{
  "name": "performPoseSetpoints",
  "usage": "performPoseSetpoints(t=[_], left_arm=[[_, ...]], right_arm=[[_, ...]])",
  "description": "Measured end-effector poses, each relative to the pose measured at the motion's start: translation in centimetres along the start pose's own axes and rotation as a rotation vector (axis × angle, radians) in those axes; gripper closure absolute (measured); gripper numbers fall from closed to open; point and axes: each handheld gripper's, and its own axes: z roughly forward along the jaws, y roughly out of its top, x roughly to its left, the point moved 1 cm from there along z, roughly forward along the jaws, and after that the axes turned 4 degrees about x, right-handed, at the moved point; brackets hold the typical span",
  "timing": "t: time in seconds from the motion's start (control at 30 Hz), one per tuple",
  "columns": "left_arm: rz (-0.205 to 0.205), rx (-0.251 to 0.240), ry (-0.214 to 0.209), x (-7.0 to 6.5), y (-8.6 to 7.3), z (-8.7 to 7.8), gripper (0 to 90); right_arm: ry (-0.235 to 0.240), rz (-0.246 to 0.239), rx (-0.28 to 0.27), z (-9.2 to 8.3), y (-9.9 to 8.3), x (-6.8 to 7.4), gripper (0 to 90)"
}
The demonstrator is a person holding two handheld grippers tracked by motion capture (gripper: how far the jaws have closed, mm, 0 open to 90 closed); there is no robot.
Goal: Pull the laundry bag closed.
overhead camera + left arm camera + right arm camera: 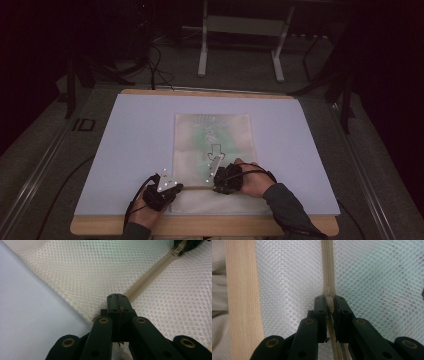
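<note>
Mesh laundry bag (pixel 214 145) is lying flat mid-mat, its near edge toward the person. Left gripper (pixel 117 298) is clenching the bag's fabric at the zipper (pixel 147 280) end, anchoring it. Right gripper (pixel 329 303) is pinching the zipper slider (pixel 329 297). Bag is looking light, floppy and thin (mesh will be bunching if unanchored), so I'm judging the tape end and the slider as the sensible holds, pulling along the teeth.
</note>
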Motion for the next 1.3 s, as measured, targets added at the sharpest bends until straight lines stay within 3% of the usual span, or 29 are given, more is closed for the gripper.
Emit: performPoseSetpoints(t=[1.3], left_arm=[[-0.009, 0.000, -0.006, 0.1, 0.0, 0.0, 89.5]], right_arm=[[-0.016, 0.014, 0.084, -1.5, -2.7, -0.4, 82.2]])
